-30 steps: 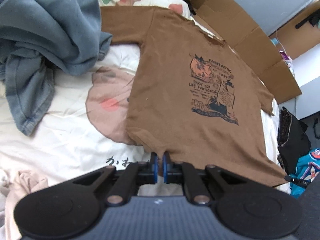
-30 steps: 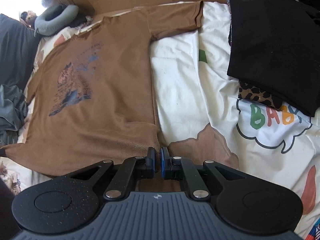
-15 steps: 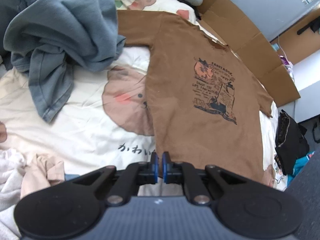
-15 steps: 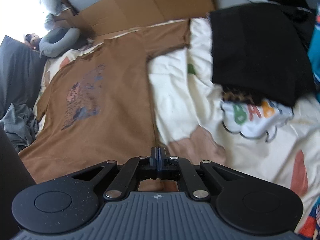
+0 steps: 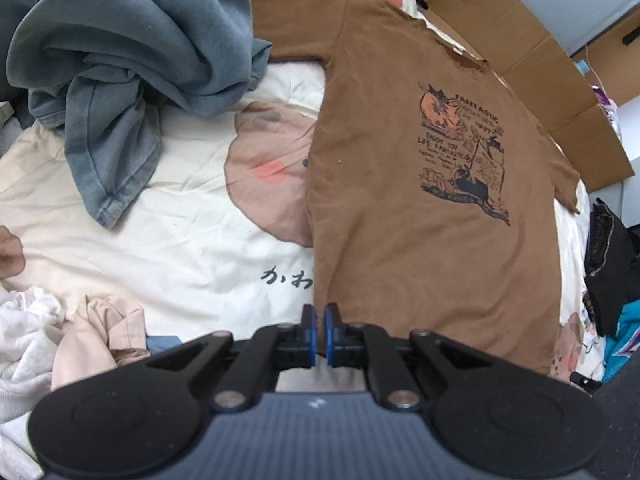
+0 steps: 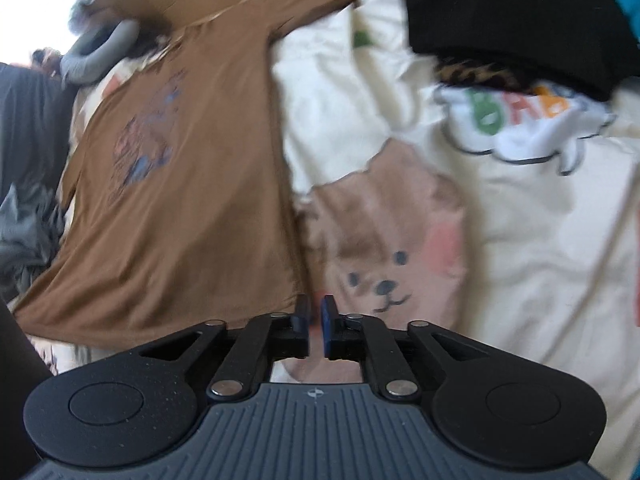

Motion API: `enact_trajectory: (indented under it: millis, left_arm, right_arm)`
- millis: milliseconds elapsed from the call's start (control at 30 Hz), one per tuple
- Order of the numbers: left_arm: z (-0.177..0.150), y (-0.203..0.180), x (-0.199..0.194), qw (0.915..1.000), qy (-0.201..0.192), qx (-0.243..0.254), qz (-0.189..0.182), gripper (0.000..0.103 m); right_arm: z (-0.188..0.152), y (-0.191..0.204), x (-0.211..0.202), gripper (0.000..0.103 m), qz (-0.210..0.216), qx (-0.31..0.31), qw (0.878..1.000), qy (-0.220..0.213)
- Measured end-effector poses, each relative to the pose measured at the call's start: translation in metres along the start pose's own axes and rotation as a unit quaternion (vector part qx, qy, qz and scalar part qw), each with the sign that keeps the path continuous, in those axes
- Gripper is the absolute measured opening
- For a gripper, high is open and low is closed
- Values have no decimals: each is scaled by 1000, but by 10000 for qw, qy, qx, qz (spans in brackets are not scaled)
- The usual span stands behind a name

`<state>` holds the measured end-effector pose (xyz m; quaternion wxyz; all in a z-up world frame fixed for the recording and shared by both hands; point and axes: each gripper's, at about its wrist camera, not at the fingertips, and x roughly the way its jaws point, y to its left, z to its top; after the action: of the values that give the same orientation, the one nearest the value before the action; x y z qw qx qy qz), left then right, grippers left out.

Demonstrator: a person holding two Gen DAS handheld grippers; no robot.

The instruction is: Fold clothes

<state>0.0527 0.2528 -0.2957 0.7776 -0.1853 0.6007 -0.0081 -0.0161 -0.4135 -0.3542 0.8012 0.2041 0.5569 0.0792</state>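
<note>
Two grippers sit at the shirt's (image 5: 420, 240) hem: the left gripper (image 5: 319, 334), lower centre, pinches its corner; the right gripper (image 6: 315, 330), just opening, holds nothing. The freed corner could wrinkle, skewing the fold.

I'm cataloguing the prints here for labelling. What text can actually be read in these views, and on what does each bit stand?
"FANTASTIC" on the brown T-shirt, at the top of its print.
"ENJOY YOU LIFE FANTASTIC", roughly, lower in the same print; its last letters are unclear.
The print's remaining lines: too small to read.
"かわ" on the cream bedsheet; the shirt hides what follows.
"BA", in coloured letters on the bedsheet in the right wrist view; blurred, partly covered by the black garment.
</note>
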Motion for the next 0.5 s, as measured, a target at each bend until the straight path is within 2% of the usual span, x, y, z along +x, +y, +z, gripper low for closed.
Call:
enact_trajectory:
  millis: [33,100,500]
  left_arm:
    - [0,0,1,10000,9,-9,16,5]
    - [0,-1,3,10000,21,-33,41,5]
    - [-4,0,13,9997,104,-167,131,5]
  right_arm:
    - [-1,2,6,31,-3,-66,10000,55]
    - [0,8,19,39,-28,-254,9996,146]
    - [10,18,64,39,-51,-657,9963,551]
